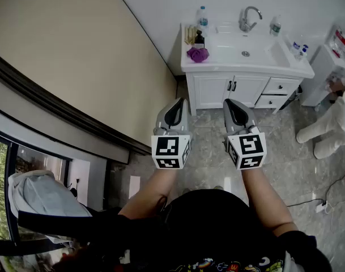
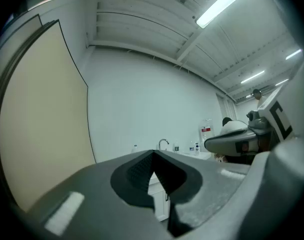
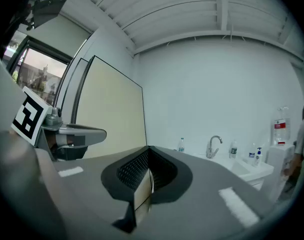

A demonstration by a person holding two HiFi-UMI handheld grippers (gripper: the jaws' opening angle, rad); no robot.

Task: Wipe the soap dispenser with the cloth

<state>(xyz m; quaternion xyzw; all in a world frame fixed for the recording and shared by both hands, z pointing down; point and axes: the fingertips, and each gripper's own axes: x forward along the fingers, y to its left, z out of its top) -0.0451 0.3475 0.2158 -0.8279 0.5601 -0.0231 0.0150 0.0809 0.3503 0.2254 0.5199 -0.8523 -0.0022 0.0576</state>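
Note:
A purple cloth [image 1: 197, 54] lies on the left end of the white vanity top [image 1: 229, 52], far ahead of me. A dark bottle [image 1: 199, 38] stands just behind it. A white pump bottle with a blue label [image 1: 301, 51] [image 3: 258, 156] stands at the right end. My left gripper [image 1: 177, 101] [image 2: 152, 154] and right gripper [image 1: 229, 101] [image 3: 148, 148] are held level, side by side, over the floor well short of the vanity. Each has its jaws closed tip to tip with nothing between them.
A faucet [image 1: 248, 18] [image 3: 213, 145] and basin sit mid-counter, with clear bottles [image 1: 203, 17] behind. Cabinet doors and drawers [image 1: 247, 89] face me. A beige wall panel [image 1: 64, 55] runs along the left. A person in white [image 1: 331, 126] stands at the right by a water dispenser [image 1: 337, 43]. A cable [image 1: 316, 200] lies on the tiles.

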